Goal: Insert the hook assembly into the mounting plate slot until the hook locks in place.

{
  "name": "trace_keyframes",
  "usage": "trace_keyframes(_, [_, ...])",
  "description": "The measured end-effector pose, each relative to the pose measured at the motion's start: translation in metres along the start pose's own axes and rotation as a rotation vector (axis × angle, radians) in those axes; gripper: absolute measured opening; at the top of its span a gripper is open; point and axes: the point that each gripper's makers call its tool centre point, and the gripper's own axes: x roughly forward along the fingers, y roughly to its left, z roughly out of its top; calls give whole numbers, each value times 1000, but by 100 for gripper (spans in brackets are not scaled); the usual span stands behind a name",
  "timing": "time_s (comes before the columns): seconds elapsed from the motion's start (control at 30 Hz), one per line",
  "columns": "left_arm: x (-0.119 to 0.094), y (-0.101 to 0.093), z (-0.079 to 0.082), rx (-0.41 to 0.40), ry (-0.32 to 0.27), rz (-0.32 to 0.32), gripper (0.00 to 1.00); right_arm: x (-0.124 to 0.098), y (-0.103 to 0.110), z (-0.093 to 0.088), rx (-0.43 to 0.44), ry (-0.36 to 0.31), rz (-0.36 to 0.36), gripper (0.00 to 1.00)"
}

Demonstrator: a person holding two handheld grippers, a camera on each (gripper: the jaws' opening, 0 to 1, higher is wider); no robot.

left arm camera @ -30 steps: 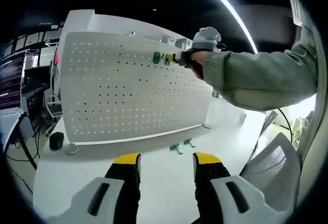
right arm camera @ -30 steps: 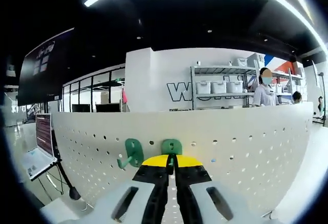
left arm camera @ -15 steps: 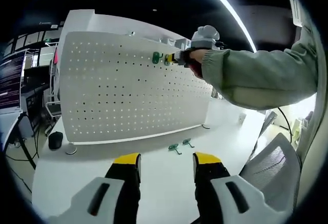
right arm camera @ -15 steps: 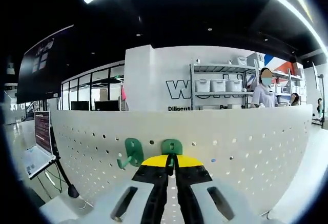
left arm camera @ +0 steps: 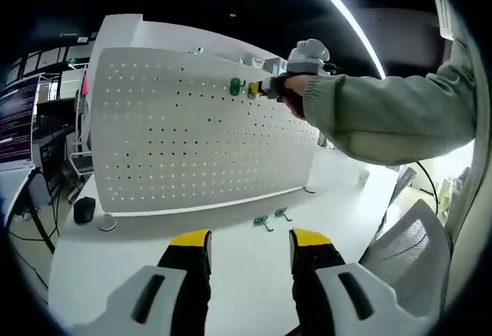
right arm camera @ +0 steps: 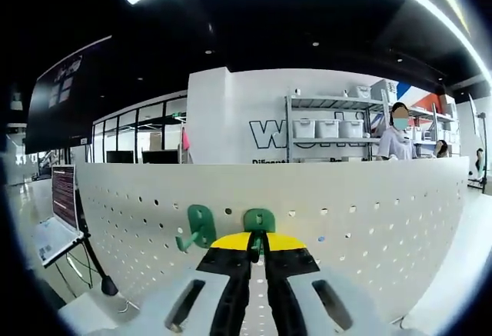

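Hook insertion partway, lock unconfirmed.
Left of the pegboard (right arm camera: 384,221) centre, one green hook (right arm camera: 197,227) already hung; beside it, second hook (right arm camera: 259,221) pressed to the board, clamped in right gripper (right arm camera: 257,245); below, left gripper (left arm camera: 250,244) apart, empty; spare hooks (left arm camera: 270,219) still on table (left arm camera: 231,251).

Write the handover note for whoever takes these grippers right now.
Right gripper: shut on a green hook, held against the pegboard near its top edge.
Left gripper: open, holds nothing, above the white table.
Done: one hook hangs on the board beside the held one.
Left: lock cannot be confirmed; seat it, then release. Two spare hooks lie on the table.
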Motion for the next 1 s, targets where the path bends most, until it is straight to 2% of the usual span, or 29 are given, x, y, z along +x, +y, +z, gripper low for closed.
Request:
trace_keyframes(0.3, [-1,1,0,-1,-1,6,42,-1,0,-11,19,29,5,11])
trace_keyframes(0.7, [-3,-2,1,4,-3,5,42,-8,2,-18,11,39,18,17])
trace_keyframes(1.0, [-5,-7,2,10,-4,-1,42,-24,2,-33,1,68,35,21])
